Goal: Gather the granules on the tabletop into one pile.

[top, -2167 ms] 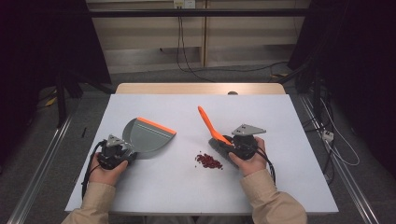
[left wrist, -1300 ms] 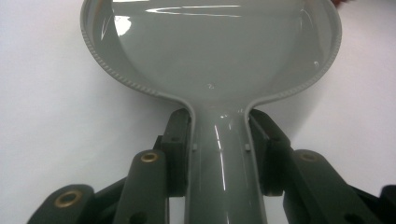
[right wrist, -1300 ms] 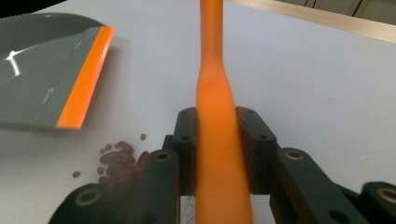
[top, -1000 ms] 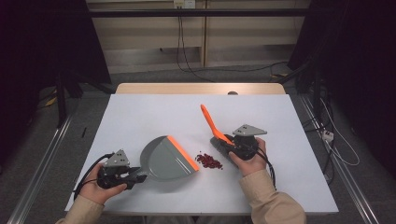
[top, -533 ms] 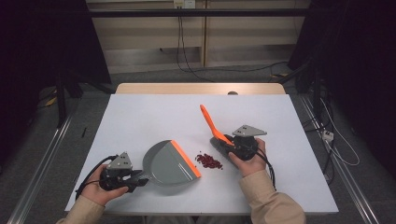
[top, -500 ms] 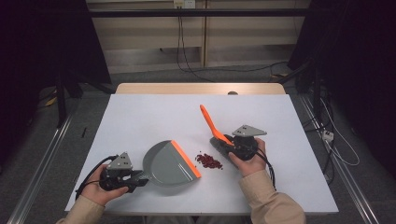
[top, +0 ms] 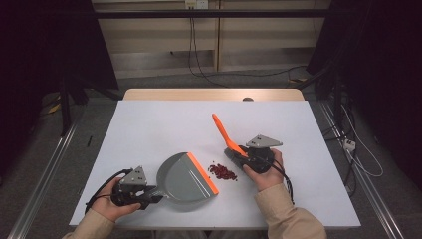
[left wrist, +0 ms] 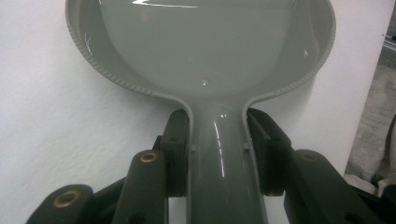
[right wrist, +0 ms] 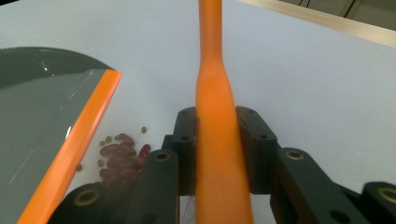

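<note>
A grey dustpan (top: 183, 178) with an orange lip (top: 203, 173) lies on the white table, its lip facing a small pile of red beans (top: 223, 172). My left gripper (top: 149, 195) is shut on the dustpan's handle (left wrist: 219, 154) at the front left. The pan's bowl (left wrist: 201, 42) stretches away ahead of the jaws. My right gripper (top: 240, 154) is shut on an orange brush handle (top: 223, 131) that slants up and away, just right of the beans. In the right gripper view the handle (right wrist: 212, 116) sits between the pads, with the beans (right wrist: 119, 154) and the dustpan lip (right wrist: 74, 140) at the left.
The white table top (top: 149, 124) stretches wide behind the dustpan and the brush. A wooden edge (top: 209, 94) runs along its far side. Cables hang at the back wall and lie on the floor at the right.
My left gripper has swung the dustpan from the middle left down toward the front, and its orange lip now sits beside the beans. The right gripper and brush have stayed put.
</note>
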Available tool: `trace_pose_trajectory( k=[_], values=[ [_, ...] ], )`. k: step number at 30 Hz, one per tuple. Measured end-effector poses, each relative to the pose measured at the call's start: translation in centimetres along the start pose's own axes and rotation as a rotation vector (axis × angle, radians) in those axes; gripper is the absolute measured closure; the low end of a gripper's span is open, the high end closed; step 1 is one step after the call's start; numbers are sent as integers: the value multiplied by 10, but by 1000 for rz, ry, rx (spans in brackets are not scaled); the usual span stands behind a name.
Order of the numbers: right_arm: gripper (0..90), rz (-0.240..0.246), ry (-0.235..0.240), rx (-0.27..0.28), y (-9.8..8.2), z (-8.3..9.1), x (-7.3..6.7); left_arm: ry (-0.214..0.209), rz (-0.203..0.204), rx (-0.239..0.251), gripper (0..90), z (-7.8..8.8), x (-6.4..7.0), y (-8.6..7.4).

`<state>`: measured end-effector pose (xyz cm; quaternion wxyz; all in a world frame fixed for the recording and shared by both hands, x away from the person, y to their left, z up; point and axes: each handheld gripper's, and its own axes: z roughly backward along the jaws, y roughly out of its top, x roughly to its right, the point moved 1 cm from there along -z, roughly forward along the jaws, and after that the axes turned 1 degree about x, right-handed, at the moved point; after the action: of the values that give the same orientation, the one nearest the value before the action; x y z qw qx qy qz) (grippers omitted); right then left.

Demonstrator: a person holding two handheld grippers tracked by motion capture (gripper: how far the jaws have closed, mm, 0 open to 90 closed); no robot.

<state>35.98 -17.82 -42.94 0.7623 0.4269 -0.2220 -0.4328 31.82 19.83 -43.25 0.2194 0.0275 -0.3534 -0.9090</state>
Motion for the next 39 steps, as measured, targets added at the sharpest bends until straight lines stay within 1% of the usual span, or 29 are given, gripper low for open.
trace_pose_trajectory(
  k=[3, 4, 5, 7, 8, 10, 11, 12, 13, 16, 18, 19, 21, 22, 25, 26, 29, 31, 33, 34, 36, 37, 39],
  values=[
    [715, 10, -20, 2, 0, -1, -5, -12, -9, -1, 626, -3, 1, 2],
    [716, 9, -18, 7, 0, -1, -7, -20, -8, 1, 626, -4, 1, 3],
    [716, 13, -29, 11, 0, -2, -9, -21, -9, 1, 626, -5, 2, 4],
    [716, 10, -40, 18, 0, -3, -12, -28, -11, -1, 626, -7, 2, 5],
    [716, 6, -39, 20, 0, -4, -13, -25, -14, -9, 626, -7, 3, 6],
    [716, 12, -41, 21, 0, -5, -15, -36, -12, -1, 626, -9, 3, 7],
    [716, 8, -41, 24, 0, -5, -16, -41, -19, -6, 625, -9, 3, 7],
    [716, 6, -36, 26, 1, -6, -17, -38, -24, -7, 625, -9, 3, 8],
    [716, 2, -34, 24, 1, -7, -18, -46, -30, -4, 625, -10, 3, 8],
    [715, 12, -36, 28, 1, -7, -19, -50, -31, -9, 625, -12, 4, 9],
    [715, 14, -43, 32, 0, -7, -19, -44, -22, 3, 625, -14, 5, 9],
    [714, 25, -47, 27, 1, -7, -19, -36, -20, 1, 624, -14, 4, 9],
    [709, 27, -43, 21, 1, -6, -19, -40, -20, 6, 622, -15, 3, 9],
    [704, 37, -45, 20, 1, -5, -19, -41, -13, 10, 620, -15, 3, 8],
    [655, 33, -31, 10, 1, -5, -18, -48, -4, 13, 613, -16, 3, 8],
    [646, 35, -30, 5, 0, -4, -18, -47, 0, 19, 593, -15, 3, 8],
    [657, 31, -29, -6, 0, -3, -16, -43, -6, 19, 577, -14, 4, 9],
    [700, 27, -27, -22, -2, -2, -14, -41, -4, 19, 608, -15, 3, 9],
    [715, 34, -41, -34, -2, -2, -12, -42, -4, 11, 623, -16, 3, 9],
    [716, 28, -45, -42, -2, -1, -10, -36, -6, 5, 624, -15, 3, 9],
    [717, 11, -50, -59, -2, 1, -8, -42, -14, -1, 626, -16, 3, 10],
    [718, 1, -50, -55, -2, 1, -7, -42, -15, -3, 627, -16, 3, 10],
    [718, -25, -67, -40, -4, 1, -7, -42, -14, 1, 627, -16, 4, 10]
  ],
)
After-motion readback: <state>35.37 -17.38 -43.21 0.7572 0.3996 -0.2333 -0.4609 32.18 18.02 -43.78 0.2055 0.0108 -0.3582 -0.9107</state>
